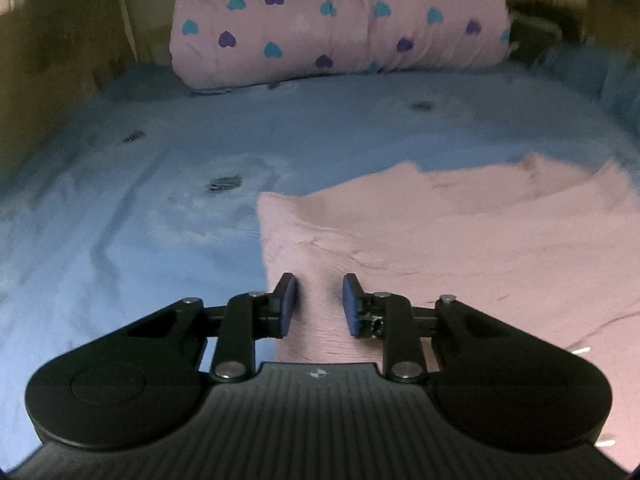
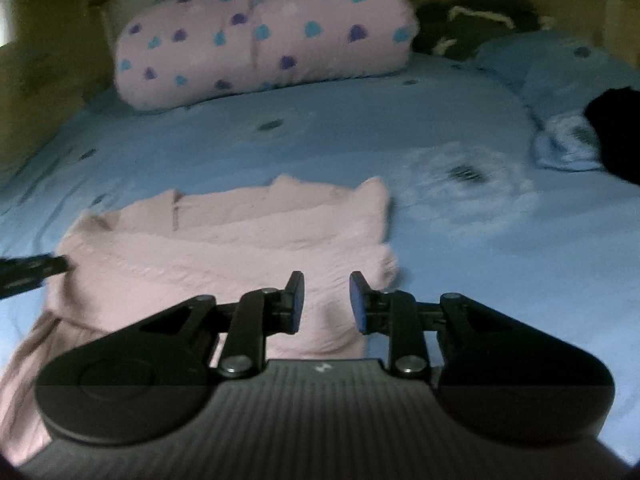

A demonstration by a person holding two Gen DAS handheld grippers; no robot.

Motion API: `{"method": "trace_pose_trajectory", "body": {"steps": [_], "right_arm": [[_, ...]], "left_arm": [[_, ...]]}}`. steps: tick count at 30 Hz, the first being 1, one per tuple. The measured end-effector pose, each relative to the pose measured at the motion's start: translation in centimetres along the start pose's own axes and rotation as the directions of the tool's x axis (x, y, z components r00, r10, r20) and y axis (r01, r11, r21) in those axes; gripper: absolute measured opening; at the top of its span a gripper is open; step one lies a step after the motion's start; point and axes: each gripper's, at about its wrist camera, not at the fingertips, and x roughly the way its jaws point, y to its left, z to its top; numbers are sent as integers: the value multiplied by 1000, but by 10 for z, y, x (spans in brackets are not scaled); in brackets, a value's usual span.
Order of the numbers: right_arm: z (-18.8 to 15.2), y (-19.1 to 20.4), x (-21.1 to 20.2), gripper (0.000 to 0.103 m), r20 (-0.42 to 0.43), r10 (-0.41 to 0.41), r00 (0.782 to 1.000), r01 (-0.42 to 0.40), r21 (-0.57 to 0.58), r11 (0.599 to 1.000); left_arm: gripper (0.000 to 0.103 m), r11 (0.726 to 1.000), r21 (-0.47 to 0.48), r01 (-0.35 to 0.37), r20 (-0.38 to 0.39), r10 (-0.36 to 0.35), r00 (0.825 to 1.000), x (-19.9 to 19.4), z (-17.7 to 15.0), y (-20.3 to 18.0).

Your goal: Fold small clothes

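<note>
Lying flat on the blue bedsheet point(image 2: 460, 264), a pink garment point(image 2: 224, 240) is seen partly folded, its upper edge doubled over in layers. The left gripper point(image 1: 320, 300) is held low over the garment's left edge, its jaws narrowly parted with a raised ridge of pink cloth between the blue pads point(image 1: 290, 304); whether the pads press on the cloth cannot be told. The right gripper point(image 2: 326, 302) is poised over the garment's right side, its jaws likewise narrowly parted, and no grip on the fabric can be made out. A pink bundle patterned with hearts point(image 1: 340, 16) is set at the far end of the bed, well apart from the garment. A dark item point(image 2: 616, 136) is seen at the bed's right edge.
</note>
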Motion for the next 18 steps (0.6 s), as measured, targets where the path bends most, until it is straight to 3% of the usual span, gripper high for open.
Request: {"method": "trace_pose_trajectory", "body": {"steps": [7,14,18], "right_arm": [[-13,8,43,25,-51,-13,999,12,-30,999],[-18,7,55,25,-12,-11,1000,10,-47,999],[-18,8,49,26,-14,-9,1000,9,-41,999]], "left_arm": [[34,999,28,-22,11,22,1000,30,-4,7],[39,998,54,-36,31,34,999,34,-3,5],[52,995,82,-49,42,46,998,18,-4,5]]}}
